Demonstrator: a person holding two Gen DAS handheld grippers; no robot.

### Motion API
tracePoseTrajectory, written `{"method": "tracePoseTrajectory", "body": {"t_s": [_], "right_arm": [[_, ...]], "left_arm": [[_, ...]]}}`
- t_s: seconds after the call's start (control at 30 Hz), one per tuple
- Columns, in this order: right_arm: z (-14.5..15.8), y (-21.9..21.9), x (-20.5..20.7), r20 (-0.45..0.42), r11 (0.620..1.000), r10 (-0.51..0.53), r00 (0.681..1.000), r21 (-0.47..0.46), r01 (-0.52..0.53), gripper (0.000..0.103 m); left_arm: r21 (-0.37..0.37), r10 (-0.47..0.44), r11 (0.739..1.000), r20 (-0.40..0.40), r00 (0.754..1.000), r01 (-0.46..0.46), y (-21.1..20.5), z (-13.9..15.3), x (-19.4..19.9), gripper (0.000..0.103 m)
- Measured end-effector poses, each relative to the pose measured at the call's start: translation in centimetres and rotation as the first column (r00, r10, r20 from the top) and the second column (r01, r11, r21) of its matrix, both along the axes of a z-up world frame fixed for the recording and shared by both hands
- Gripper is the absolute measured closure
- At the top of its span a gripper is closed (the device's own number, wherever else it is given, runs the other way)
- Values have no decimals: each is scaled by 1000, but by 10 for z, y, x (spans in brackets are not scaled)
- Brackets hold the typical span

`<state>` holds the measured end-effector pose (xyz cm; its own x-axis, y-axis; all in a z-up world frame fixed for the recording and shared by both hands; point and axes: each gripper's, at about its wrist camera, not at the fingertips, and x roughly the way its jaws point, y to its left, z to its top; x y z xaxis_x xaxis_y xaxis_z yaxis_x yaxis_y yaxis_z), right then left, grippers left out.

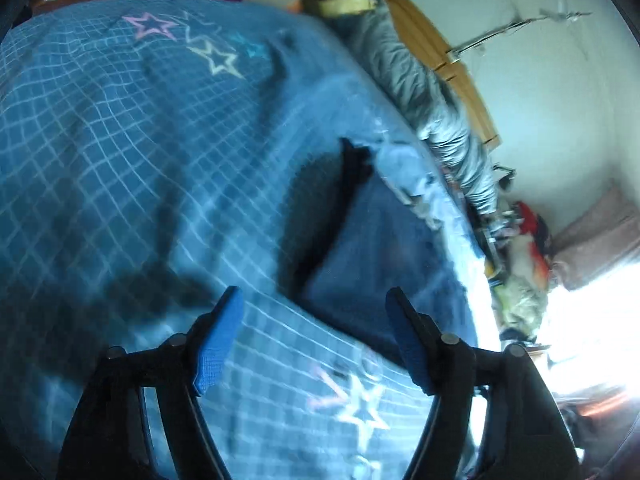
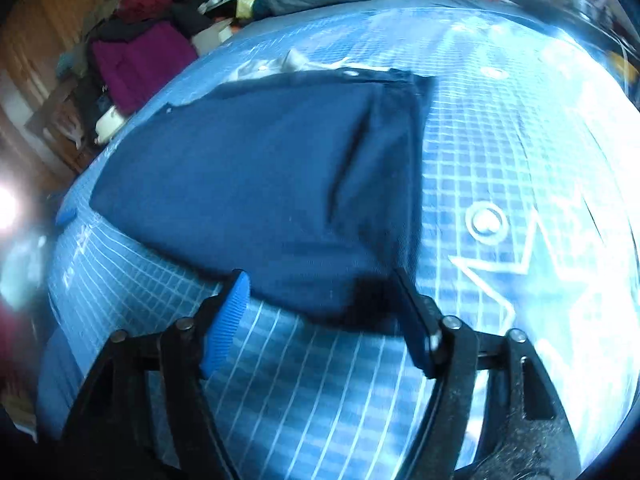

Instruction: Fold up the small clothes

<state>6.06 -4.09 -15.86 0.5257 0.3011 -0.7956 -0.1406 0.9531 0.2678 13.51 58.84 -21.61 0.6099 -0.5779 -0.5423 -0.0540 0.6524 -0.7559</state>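
Lying flat on a blue grid-patterned bedspread (image 2: pixel 500 160) with star motifs, a navy blue garment (image 2: pixel 260 184) fills the centre of the right wrist view, one crease running from 12 toward 6 o'clock near its right edge. Right gripper (image 2: pixel 320 292): jaws spread wide, nothing held, its blue pads just at the garment's near hem at 6 o'clock. Left gripper (image 1: pixel 316 308): jaws likewise wide and empty, above the bedspread, the same garment (image 1: pixel 380 256) ahead at about 1 o'clock, partly raised along a dark fold. Grey quilted bedding (image 1: pixel 432 92) lies along the bed's far edge. A purple cloth (image 2: pixel 140 60) and a clothing heap sit at 10 o'clock. Both views are blurred.
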Motion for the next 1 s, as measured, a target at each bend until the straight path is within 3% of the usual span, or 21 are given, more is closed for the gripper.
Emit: {"method": "tracePoseTrajectory", "body": {"t_s": [0.07, 0.1, 0.17, 0.23, 0.3, 0.43, 0.53, 0.67, 0.87, 1.0], "right_arm": [[0, 2, -10, 3, 1000, -21, 1000, 2, 21, 17], [-3, 3, -13, -2, 1000, -21, 1000, 3, 21, 15], [-11, 6, -15, -25, 1000, -26, 999, 4, 27, 13], [-15, 7, -17, -45, 999, -25, 999, 25, 26, 13], [-16, 5, -20, -43, 1000, -23, 999, 20, 24, 13], [-9, 4, -27, -11, 1000, -20, 1000, 16, 20, 13], [-8, 17, -28, -4, 1000, 19, 1000, -8, -19, 13], [-23, 42, -30, -21, 991, 88, 996, -102, -89, 8], [-30, 51, -27, -22, 982, 118, 993, -146, -120, 0], [-32, 59, -20, -42, 975, 130, 991, -178, -136, 0]], "left_arm": [[-108, -13, 994, 6, 1000, 14, -13, -3, -11, 25], [-183, -23, 983, -1, 1000, 23, -24, -9, -16, 25], [-251, -36, 968, -31, 999, 27, -43, -23, -17, 25], [-229, -25, 973, -82, 996, 5, -61, -39, -13, 26], [-175, -1, 984, -77, 997, -12, -73, -36, -6, 26], [-170, 21, 985, -74, 997, -34, -87, -33, 7, 24], [-121, 36, 992, -56, 998, -42, -92, -35, 23, 24], [-129, 101, 986, -12, 995, -102, -91, -43, 41, 22], [-133, 199, 973, 71, 978, -188, -98, -43, 56, 3], [-71, 190, 980, 69, 979, -185, -106, -37, 68, 2]]}}
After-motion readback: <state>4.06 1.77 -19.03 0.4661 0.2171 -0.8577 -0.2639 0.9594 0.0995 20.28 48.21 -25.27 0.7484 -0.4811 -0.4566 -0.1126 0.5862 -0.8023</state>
